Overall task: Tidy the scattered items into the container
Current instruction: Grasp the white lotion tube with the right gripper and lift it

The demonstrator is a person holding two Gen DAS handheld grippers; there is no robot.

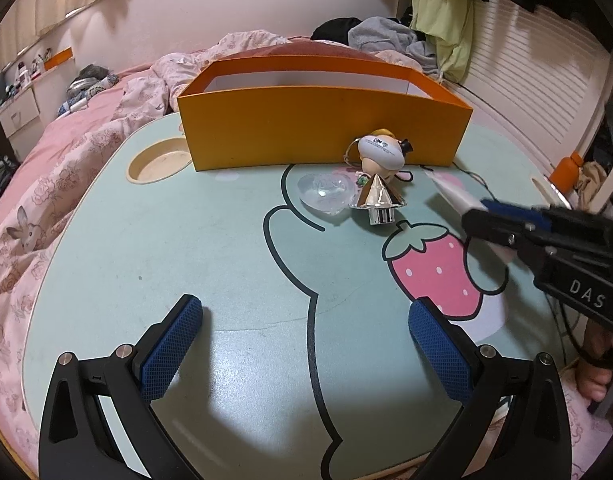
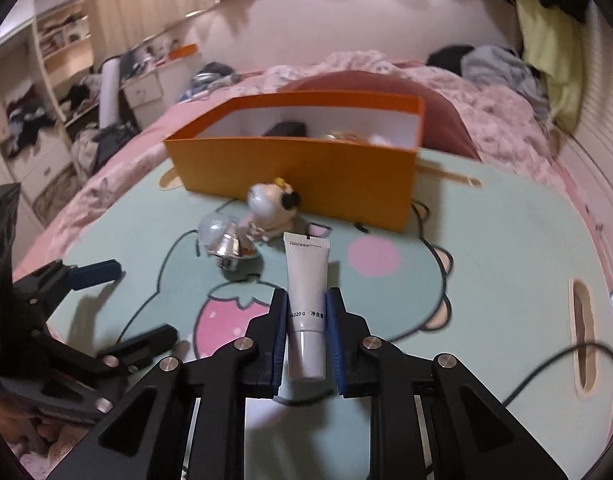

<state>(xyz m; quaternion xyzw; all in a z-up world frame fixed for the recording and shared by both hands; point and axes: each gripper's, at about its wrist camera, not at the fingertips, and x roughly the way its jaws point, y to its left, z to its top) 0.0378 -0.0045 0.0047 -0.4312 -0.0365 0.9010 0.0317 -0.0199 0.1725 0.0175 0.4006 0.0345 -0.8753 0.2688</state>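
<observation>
Mint-green tabletop (image 1: 186, 240) printed with a cartoon animal outline and a pink strawberry fills the lower half of both views, a round cup recess sunk into it at centre left of the left wrist view. Behind it spreads a pink floral bedspread (image 1: 66, 152), with heaped clothes at upper right and shelves at far left.

At upper centre stands the orange rectangular cardboard box (image 1: 326, 128), white inside; the right wrist view shows a dark object and something shiny in it, too blurred to name. Just in front of the box lie a small big-headed doll figure (image 1: 382, 156), a clear heart-shaped plastic piece (image 1: 322, 196) and a shiny silver cone-shaped piece (image 1: 380, 200), close together.

The left gripper (image 1: 306, 344) hangs above the tabletop with jaws wide and nothing between them. The right gripper (image 2: 306, 308) is clamped on a white squeeze tube (image 2: 306, 276), its cap end toward the camera; its print is only partly legible.
</observation>
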